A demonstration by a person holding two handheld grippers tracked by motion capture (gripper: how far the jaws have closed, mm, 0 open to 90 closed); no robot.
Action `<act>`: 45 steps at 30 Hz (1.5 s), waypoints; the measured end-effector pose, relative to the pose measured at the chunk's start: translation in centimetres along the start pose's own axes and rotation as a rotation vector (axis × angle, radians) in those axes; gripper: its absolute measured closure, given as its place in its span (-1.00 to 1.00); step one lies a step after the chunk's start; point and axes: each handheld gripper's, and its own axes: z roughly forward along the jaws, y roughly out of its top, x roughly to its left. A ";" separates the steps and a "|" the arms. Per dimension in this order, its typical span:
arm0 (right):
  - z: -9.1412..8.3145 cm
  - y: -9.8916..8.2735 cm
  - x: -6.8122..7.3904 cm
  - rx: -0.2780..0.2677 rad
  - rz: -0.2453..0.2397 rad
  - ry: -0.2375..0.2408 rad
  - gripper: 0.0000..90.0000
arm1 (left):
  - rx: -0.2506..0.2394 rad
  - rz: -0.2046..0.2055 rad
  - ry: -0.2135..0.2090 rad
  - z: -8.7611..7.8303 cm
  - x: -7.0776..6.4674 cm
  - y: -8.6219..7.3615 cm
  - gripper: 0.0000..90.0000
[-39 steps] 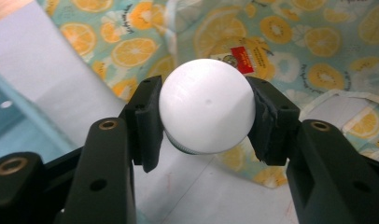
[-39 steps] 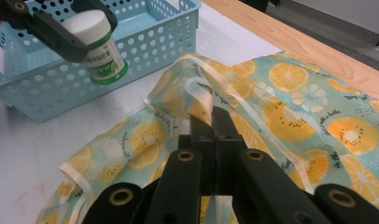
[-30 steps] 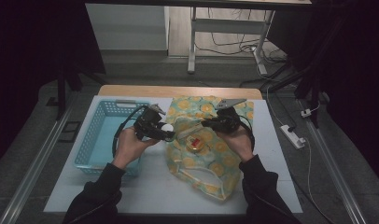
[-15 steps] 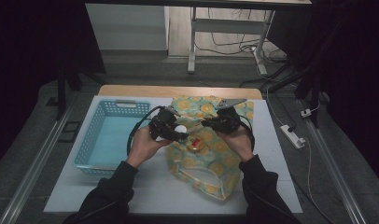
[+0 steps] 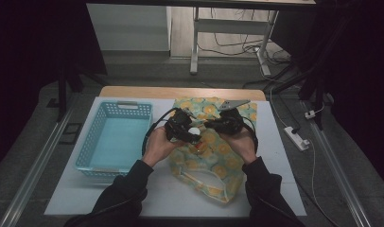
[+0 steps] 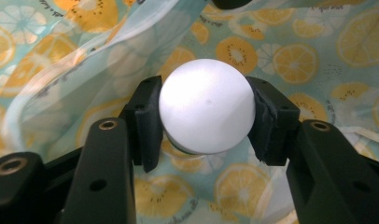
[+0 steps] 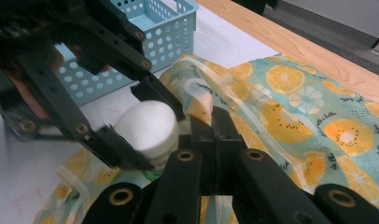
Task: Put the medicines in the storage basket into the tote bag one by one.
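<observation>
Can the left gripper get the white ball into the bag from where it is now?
Probably yes. The left gripper holds the white ball right over the fruit-print bag, and the right gripper pinches the bag's edge up beside it. Nothing stands between; whether the mouth gapes wide enough is unclear.

Left gripper (image 5: pixel 194 134) jaws part-spread — right gripper (image 5: pixel 210 126) jaws pressed together, both forearms inward.

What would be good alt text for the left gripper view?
The left gripper clamps a white ball between its two black pads, held above a translucent bag printed with orange and kiwi slices.
</observation>
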 end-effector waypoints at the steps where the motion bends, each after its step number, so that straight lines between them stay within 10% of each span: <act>1: 0.0 0.0 0.0 -0.001 0.000 -0.001 1.00 | -0.002 -0.005 0.000 0.2 0.0 0.1 0.12; 32: 0.3 -0.3 -0.2 0.015 0.006 -0.004 1.00 | 0.013 -0.051 0.001 4.2 1.2 0.3 0.08; 45: 0.0 -0.2 -0.3 0.005 0.008 -0.005 1.00 | -0.032 -0.047 -0.039 2.1 0.2 0.2 -0.44</act>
